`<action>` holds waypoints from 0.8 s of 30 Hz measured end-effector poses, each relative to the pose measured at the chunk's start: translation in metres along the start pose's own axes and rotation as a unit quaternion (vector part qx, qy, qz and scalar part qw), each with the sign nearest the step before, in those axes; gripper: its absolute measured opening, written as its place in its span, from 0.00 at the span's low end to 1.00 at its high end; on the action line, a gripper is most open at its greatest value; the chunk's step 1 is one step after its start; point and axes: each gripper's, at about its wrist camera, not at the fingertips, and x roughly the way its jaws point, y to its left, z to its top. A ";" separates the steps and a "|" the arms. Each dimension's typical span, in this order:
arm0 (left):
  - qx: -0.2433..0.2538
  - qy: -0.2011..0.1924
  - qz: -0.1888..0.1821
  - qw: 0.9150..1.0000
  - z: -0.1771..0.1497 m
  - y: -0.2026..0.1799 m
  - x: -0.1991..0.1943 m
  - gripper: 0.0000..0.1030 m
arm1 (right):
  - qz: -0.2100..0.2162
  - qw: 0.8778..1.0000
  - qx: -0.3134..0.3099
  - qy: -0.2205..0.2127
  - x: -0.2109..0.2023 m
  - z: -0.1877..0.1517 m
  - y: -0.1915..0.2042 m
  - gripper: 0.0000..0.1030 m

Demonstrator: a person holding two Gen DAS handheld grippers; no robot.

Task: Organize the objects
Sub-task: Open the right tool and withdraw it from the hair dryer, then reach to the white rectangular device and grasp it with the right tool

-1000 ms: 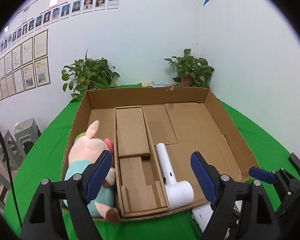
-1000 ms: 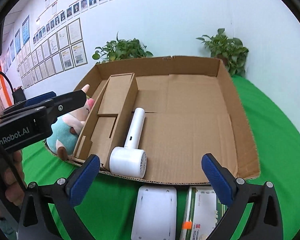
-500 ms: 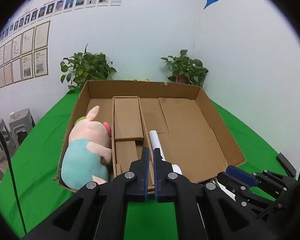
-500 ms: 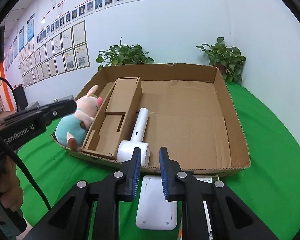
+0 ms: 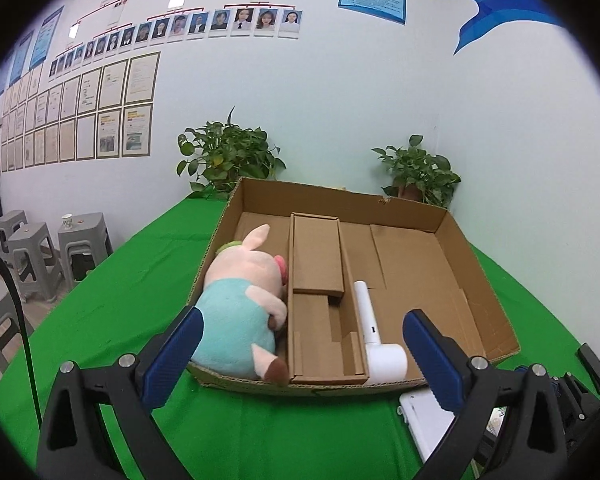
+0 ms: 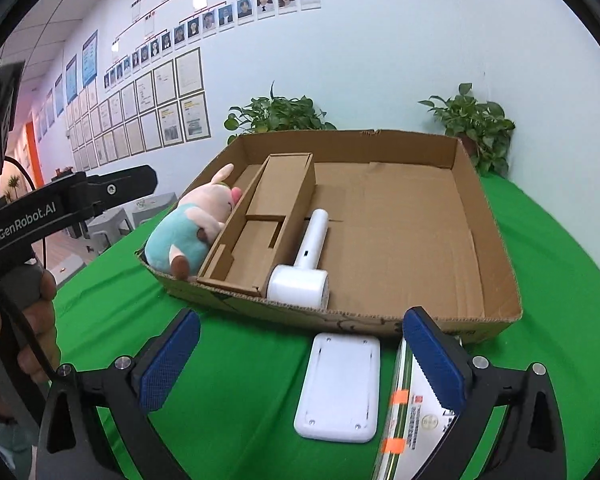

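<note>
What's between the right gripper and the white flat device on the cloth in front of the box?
Nothing visible. The right gripper is open, and the white flat device lies bare on the green cloth between its fingers, with the book close beside it and the cardboard box beyond.

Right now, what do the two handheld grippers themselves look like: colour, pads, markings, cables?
Both the left gripper and right gripper have black frames with silver screws and textured blue pads on the fingers. In the right wrist view, the left gripper's side reads "GenRobot.AI" in white, a bare hand grips its handle, and a black cable runs past it.
</note>
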 end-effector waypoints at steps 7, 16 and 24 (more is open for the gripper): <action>0.013 0.033 -0.001 0.999 -0.015 0.003 0.007 0.97 | 0.104 0.994 0.005 0.027 -0.004 -0.027 0.008 0.99; 0.023 0.090 -0.048 0.995 -0.039 -0.008 0.023 0.97 | 0.152 0.980 0.033 0.123 0.024 -0.062 0.008 0.99; 0.021 0.132 -0.074 0.988 -0.057 -0.015 0.034 0.97 | 0.071 0.986 0.023 0.150 0.035 -0.070 -0.018 0.99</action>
